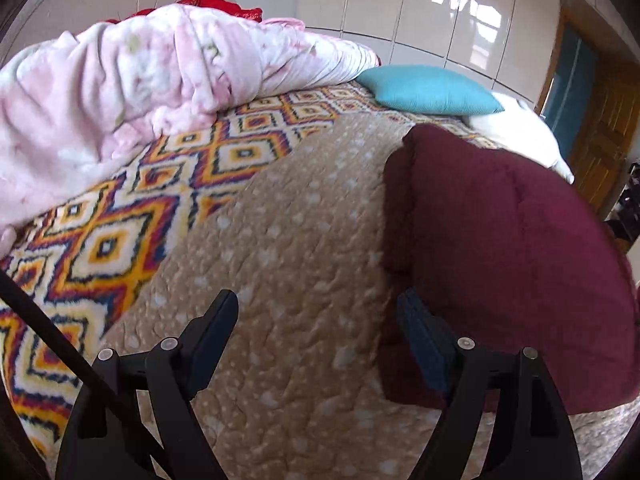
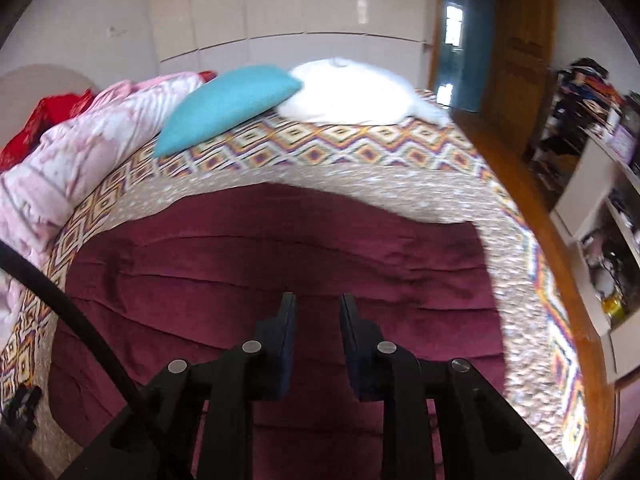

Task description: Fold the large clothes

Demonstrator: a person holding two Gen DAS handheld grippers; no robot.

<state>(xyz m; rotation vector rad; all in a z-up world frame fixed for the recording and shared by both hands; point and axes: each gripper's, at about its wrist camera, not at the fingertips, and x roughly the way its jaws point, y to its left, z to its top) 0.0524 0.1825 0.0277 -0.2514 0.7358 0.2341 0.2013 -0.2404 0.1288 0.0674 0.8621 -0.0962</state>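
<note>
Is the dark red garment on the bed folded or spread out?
Folded: the dark red garment lies as a compact, thick rectangle with straight edges on the beige quilt.

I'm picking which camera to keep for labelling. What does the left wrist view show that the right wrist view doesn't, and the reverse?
Only the left wrist view shows the left claw, wide open over the tan speckled quilt, with the maroon garment off to its right.

Only the right wrist view shows the right claw, narrowly open above the garment, plus cluttered shelves, the wooden floor and a white cushion.

Both show the garment, quilt, patterned blanket, teal pillow, pink comforter and wooden door.
</note>
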